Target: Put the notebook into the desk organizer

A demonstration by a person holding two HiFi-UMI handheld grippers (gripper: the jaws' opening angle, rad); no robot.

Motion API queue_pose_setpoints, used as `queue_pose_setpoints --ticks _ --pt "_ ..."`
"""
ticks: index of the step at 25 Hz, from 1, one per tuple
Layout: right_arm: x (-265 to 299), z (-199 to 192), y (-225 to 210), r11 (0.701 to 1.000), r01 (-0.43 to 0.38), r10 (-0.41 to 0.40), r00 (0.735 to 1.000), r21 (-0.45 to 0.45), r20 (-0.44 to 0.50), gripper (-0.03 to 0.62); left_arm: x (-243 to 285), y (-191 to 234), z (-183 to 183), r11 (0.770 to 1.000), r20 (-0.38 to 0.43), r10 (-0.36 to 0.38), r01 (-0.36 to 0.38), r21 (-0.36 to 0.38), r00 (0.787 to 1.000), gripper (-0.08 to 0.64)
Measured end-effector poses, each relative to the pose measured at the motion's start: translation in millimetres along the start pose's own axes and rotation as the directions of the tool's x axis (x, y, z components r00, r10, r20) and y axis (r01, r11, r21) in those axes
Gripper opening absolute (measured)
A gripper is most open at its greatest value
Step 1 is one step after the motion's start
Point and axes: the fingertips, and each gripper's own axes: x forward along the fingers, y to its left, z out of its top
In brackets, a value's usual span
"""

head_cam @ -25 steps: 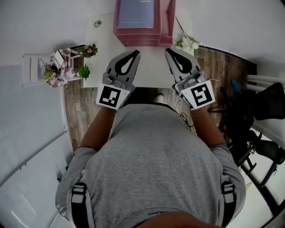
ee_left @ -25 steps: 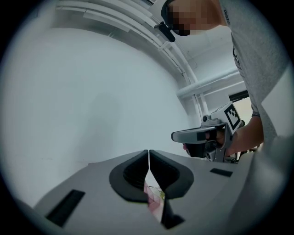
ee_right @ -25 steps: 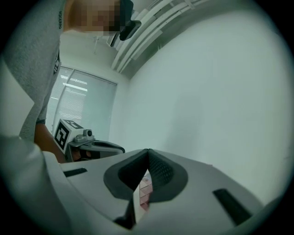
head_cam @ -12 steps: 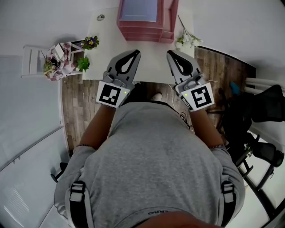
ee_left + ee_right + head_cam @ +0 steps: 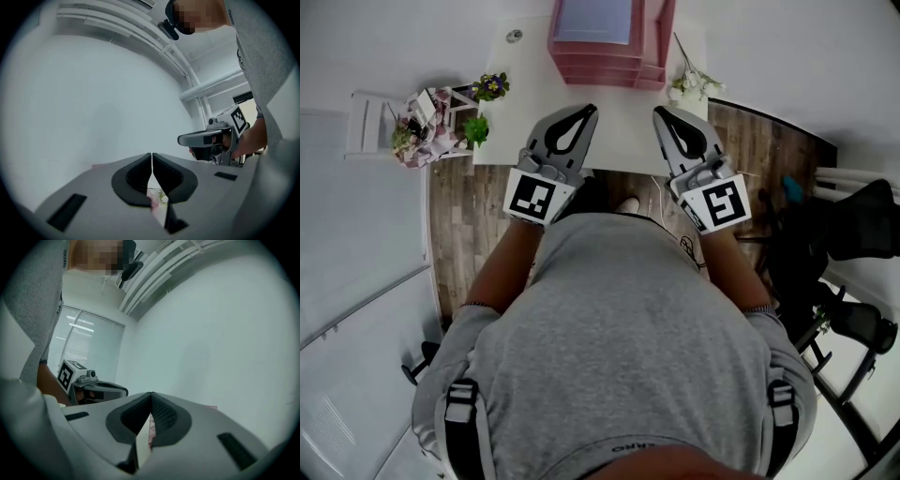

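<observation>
A pink desk organizer (image 5: 652,47) stands at the far edge of the white desk (image 5: 520,112). A lilac notebook (image 5: 591,21) lies flat in its top tray. My left gripper (image 5: 588,112) hovers over the desk's near edge, shut, with nothing held. My right gripper (image 5: 660,113) is beside it, also shut and empty. Both point toward the organizer and are well short of it. In the left gripper view the jaws (image 5: 152,155) meet tip to tip, and the right gripper (image 5: 206,139) shows at the side. The right gripper view shows its jaws (image 5: 151,393) closed too.
White flowers (image 5: 694,87) lie on the desk's right corner. A round grommet (image 5: 515,36) sits at its far left. A small white stand with potted plants (image 5: 427,131) is left of the desk. A black chair (image 5: 853,225) stands at the right on the wood floor.
Both grippers have drawn back together toward the desk's near edge, away from the organizer. Their jaws stayed shut. The notebook has not moved in the tray.
</observation>
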Motion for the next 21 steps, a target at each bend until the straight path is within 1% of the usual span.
queue_pose_setpoints --ticks 5,8,10,14,17,21 --pt "-3 -1 4 1.000 -0.007 0.007 1.000 0.003 0.002 0.005 -4 -3 -3 1.000 -0.012 0.003 -0.003 -0.001 1.000 0.026" --pt "1 15 5 1.000 0.010 -0.011 0.998 0.027 0.062 0.005 -4 -4 -2 1.000 -0.014 0.005 -0.005 0.000 1.000 0.026" --pt "0 18 5 1.000 0.011 -0.014 0.997 0.028 0.075 0.005 -4 -4 -2 1.000 -0.015 0.006 -0.006 0.002 1.000 0.026" --pt "-7 0 4 1.000 -0.005 0.005 1.000 0.002 0.011 0.005 -5 -6 -3 1.000 -0.020 0.007 -0.007 0.003 1.000 0.026" --pt "-7 4 0 1.000 0.011 -0.012 1.000 0.014 0.026 0.005 -5 -6 -3 1.000 -0.021 0.008 -0.008 0.002 1.000 0.026" --pt "-11 -4 0 1.000 0.010 -0.010 1.000 -0.003 -0.005 0.005 -7 -7 -3 1.000 -0.023 0.007 -0.007 0.004 1.000 0.026"
